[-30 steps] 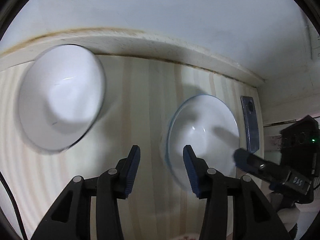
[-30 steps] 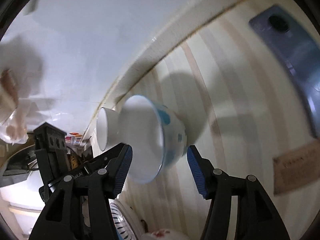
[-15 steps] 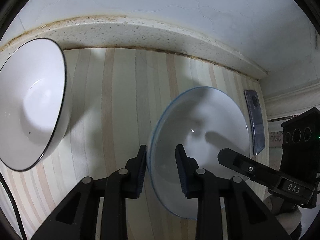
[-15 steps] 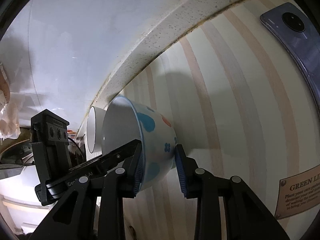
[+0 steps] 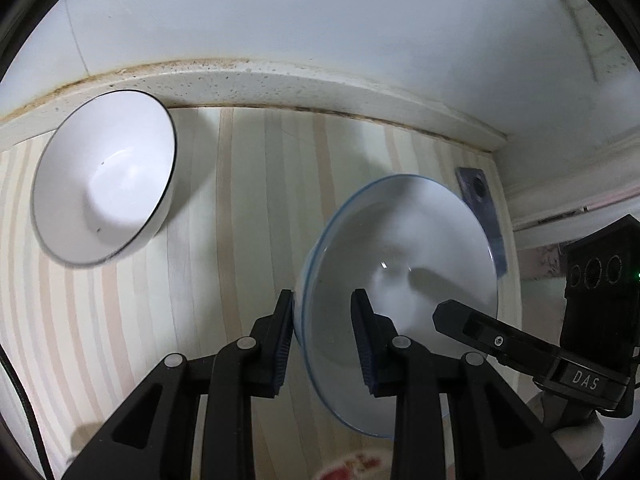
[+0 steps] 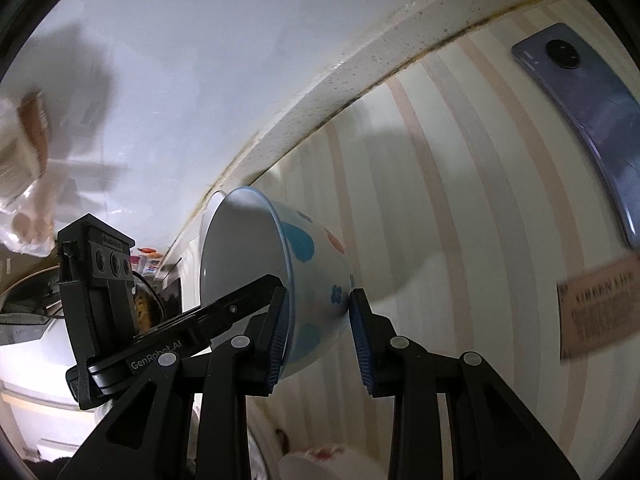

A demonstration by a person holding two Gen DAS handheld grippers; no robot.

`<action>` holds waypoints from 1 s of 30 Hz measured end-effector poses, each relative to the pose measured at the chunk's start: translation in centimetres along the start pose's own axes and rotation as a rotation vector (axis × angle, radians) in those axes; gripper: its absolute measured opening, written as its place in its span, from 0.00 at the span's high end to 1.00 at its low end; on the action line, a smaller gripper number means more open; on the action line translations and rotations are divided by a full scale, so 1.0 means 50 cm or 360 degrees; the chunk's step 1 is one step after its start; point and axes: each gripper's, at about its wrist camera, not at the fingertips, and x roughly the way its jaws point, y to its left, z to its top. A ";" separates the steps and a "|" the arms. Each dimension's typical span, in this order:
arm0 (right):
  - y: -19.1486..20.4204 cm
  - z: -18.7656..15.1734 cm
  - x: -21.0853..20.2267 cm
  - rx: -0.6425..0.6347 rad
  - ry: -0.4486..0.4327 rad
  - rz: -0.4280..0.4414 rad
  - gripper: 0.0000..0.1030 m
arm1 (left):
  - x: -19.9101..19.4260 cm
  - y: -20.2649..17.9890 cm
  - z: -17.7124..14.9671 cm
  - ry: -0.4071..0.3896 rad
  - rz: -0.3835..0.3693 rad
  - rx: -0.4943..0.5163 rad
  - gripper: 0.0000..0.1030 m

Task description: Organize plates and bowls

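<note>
Countertop (image 5: 248, 216) with pale stripes runs back to a speckled ledge (image 5: 280, 80) at the wall, and two bowls are in play over it. Largest in view is the blue-rimmed patterned bowl (image 5: 400, 248), which looks tipped and lifted off the surface, its opening turned toward the left side and its painted outside toward the right. Both tools have it by the near rim: the left gripper (image 5: 322, 336) straddles the rim on one side, one pad outside and one inside, closed onto it, while the right gripper (image 6: 318, 324) pinches the wall on the opposite side, likewise closed on the bowl. Away to the far left of the left gripper, near the ledge, sits the black-rimmed white bowl (image 5: 104, 176), well apart from the held one and untouched. That leftward offset is what the next move likely turns on: nesting would mean carrying the held bowl left and levelling it, and the left hand is the nearer one. A phone (image 6: 580, 120) lies to the right, apart from both
</note>
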 end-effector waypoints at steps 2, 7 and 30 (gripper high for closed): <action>0.007 -0.018 -0.021 0.0003 -0.0008 0.0000 0.68 | -0.021 -0.011 -0.016 -0.0005 0.0005 0.0021 0.75; 0.037 -0.088 -0.083 0.0001 -0.0025 -0.0023 0.68 | -0.071 -0.042 -0.072 0.0007 -0.0001 0.0087 0.75; -0.013 -0.351 -0.104 0.0129 0.0158 -0.0181 0.68 | -0.035 -0.070 -0.291 0.0274 0.0155 0.0236 0.75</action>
